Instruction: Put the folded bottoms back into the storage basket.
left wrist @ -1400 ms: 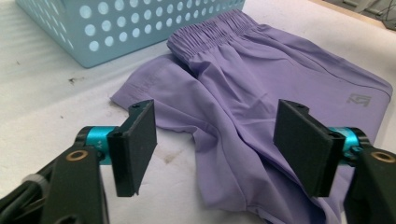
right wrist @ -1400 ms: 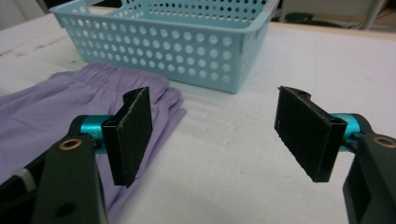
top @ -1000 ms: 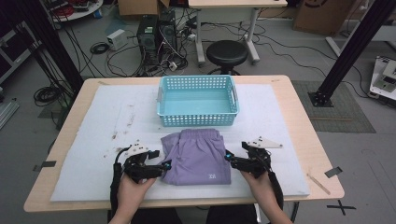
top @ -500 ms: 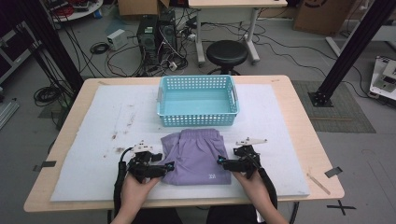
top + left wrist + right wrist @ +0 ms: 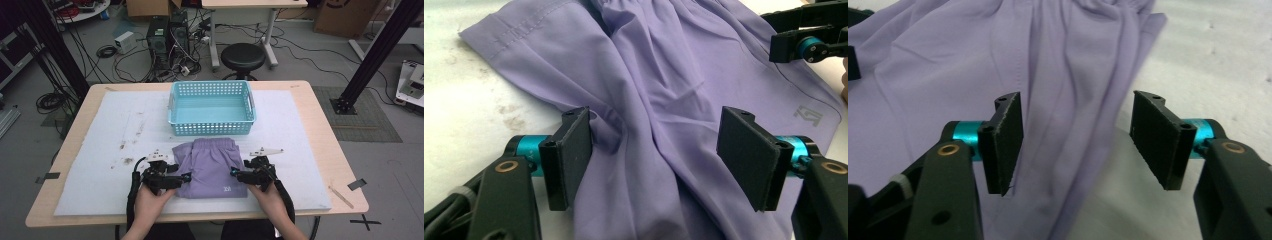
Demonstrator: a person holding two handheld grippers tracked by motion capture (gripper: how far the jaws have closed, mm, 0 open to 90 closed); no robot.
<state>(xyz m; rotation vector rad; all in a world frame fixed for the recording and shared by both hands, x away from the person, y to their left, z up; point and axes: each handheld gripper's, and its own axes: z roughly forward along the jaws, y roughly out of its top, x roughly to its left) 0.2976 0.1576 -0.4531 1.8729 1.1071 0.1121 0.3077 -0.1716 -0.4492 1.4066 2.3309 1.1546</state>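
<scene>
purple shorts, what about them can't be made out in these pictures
- Small pale logo on the folded purple fabric shorts: too small to read, left gripper view.
- Near edge: hidden behind the left gripper, left gripper view.
- Side hem: blurred between the right gripper, whose jaws have just been closing.

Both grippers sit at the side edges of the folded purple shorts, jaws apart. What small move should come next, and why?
Probably close both grippers on the fabric. The left gripper straddles the left edge of the purple shorts with jaws wide apart; the right gripper has just been closing, the shorts' right edge between its pads, which do not yet press it. A pinch on both sides would let the shorts be lifted toward the blue basket.
</scene>
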